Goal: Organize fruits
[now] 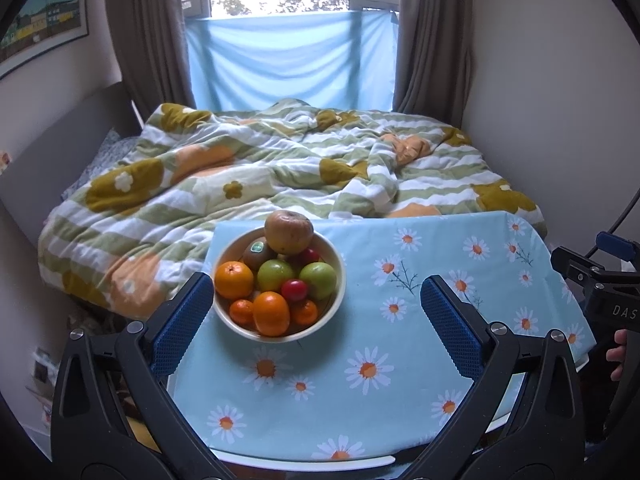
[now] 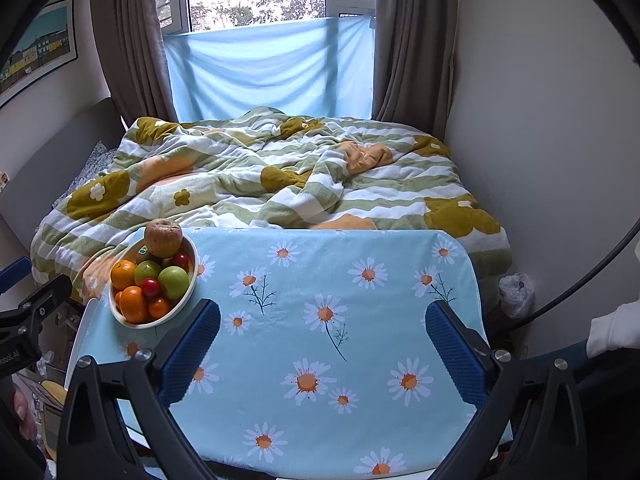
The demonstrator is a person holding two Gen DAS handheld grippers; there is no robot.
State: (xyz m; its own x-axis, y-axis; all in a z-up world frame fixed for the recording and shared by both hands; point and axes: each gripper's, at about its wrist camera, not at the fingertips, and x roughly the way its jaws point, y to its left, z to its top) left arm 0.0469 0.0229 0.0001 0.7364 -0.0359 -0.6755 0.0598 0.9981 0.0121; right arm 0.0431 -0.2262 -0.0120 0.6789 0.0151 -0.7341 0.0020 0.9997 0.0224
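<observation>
A cream bowl (image 1: 224,312) heaped with fruit stands at the far left of a small table with a blue daisy cloth (image 1: 360,360). It holds a brown apple (image 1: 289,231) on top, a kiwi (image 1: 258,255), green apples (image 1: 276,274), oranges (image 1: 234,279), small tangerines and red fruits (image 1: 295,289). My left gripper (image 1: 316,292) is open and empty, just in front of the bowl, above the cloth. In the right wrist view the bowl (image 2: 188,294) is at far left. My right gripper (image 2: 322,320) is open and empty over the cloth (image 2: 340,340), right of the bowl.
A bed with a rumpled flower-and-stripe duvet (image 1: 260,168) lies right behind the table. Walls close in on both sides, with a window and brown curtains (image 1: 148,32) at the back. A white plastic bag (image 2: 516,288) sits on the floor at right.
</observation>
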